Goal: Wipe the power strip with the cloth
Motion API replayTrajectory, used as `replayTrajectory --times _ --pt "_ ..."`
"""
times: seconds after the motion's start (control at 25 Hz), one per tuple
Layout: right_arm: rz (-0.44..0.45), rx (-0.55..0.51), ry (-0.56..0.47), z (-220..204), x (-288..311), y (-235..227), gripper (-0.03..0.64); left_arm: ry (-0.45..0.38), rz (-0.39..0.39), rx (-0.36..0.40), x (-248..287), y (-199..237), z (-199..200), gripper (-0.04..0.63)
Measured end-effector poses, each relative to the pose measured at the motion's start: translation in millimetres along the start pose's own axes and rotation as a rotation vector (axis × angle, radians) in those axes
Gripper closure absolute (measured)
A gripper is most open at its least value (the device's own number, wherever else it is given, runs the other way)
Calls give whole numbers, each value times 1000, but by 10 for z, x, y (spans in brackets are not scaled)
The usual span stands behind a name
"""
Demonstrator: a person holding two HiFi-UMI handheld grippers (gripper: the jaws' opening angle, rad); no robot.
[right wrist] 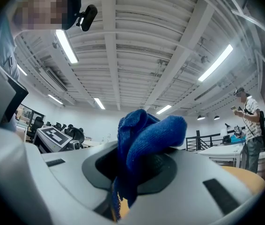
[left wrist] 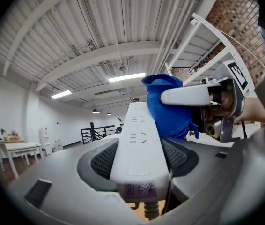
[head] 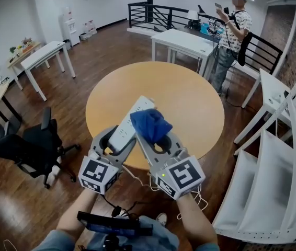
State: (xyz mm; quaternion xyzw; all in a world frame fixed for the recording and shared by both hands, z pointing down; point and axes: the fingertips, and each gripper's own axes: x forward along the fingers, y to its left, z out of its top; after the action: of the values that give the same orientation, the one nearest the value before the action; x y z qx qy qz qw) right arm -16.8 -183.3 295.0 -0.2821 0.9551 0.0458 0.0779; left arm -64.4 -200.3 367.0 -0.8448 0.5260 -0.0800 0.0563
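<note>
Left gripper [head: 121,140] is clamped on the cord end of the long white plastic power strip [head: 133,115], held up over the near edge of the round wooden table [head: 190,98]. The strip's long axis runs from those jaws away toward the table's middle. Right gripper [head: 156,141] pinches the bunched blue knitted cloth [head: 150,124], just right of the strip, so a wipe likely runs along that axis. The left gripper view shows the cloth touching the strip's right edge. The right gripper view shows only the cloth, no strip.
</note>
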Motion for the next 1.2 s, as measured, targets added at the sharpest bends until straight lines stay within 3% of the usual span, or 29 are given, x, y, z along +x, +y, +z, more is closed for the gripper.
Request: replayTrajectory --times 0.4,0.64,1.2 --pt "-13 31 -1 -126 2 33 541 21 13 -2 44 39 -159 312" --pt "-65 65 -2 -313 -104 -84 542 88 13 -6 124 81 -716 313" --pt "-147 163 62 -729 -334 -201 542 335 42 -107 301 149 -2031 313"
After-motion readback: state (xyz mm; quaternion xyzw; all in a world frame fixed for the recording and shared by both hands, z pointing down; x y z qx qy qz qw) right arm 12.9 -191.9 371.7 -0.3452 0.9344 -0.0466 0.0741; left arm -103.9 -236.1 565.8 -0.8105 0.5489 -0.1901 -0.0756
